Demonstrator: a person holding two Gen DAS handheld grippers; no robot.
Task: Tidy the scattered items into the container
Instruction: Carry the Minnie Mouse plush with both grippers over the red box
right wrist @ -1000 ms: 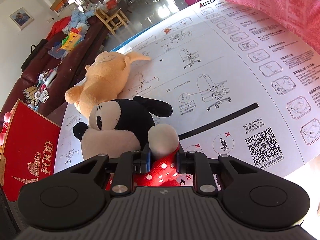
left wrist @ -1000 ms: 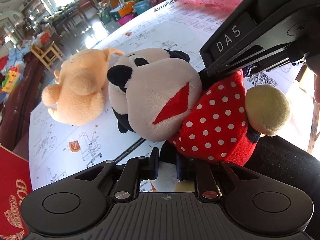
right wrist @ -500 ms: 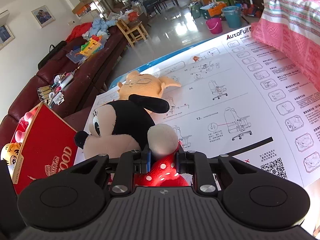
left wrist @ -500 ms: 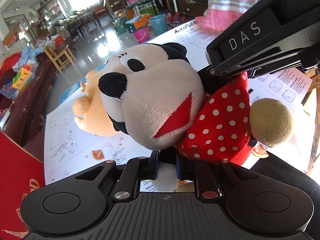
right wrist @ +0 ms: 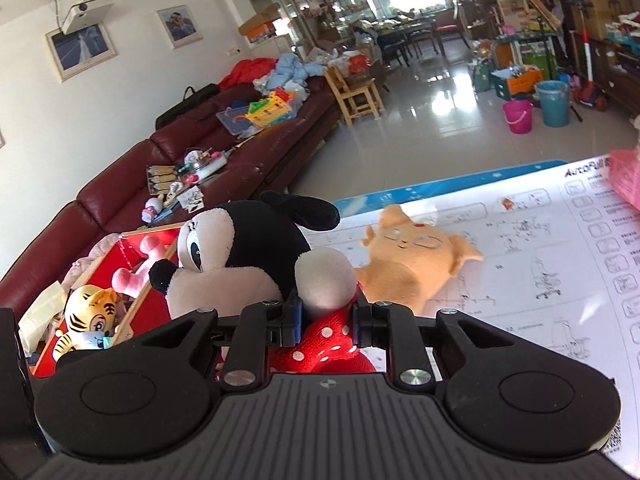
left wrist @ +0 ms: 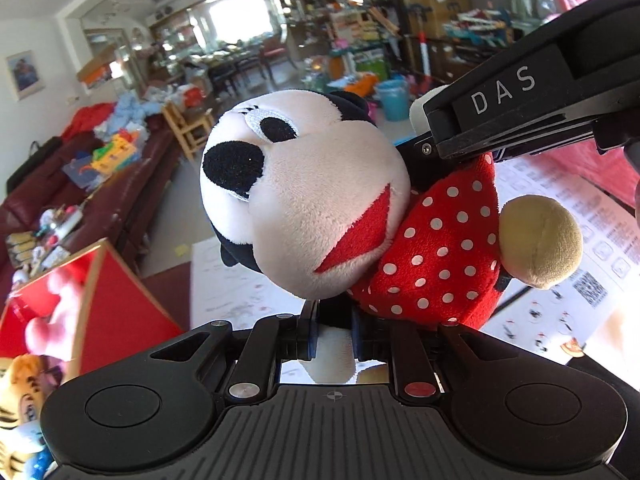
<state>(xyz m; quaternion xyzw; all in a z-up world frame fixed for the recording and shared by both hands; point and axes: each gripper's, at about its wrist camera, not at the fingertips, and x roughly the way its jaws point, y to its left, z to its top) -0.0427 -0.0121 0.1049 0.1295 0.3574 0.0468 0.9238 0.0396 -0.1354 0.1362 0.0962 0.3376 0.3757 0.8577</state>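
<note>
White instruction sheet [right wrist: 520,264] covers tabletop, edges cut off; red container [right wrist: 132,312] at its left, partly hidden, holds tiger toy [right wrist: 90,308] plus pink toy. One mouse plush [left wrist: 320,208] aloft, pinched by left hand-held gripper [left wrist: 335,340] and right hand-held gripper [right wrist: 326,320], both nearly closed. One orange plush [right wrist: 420,260] on sheet

left claw [left wrist: 335,338] clamps mouse plush [left wrist: 320,200]; right claw [left wrist: 432,148] grips it.

Maroon sofa [right wrist: 120,200] along wall; blue bin [right wrist: 552,103] beside pink bucket [right wrist: 518,116]
</note>
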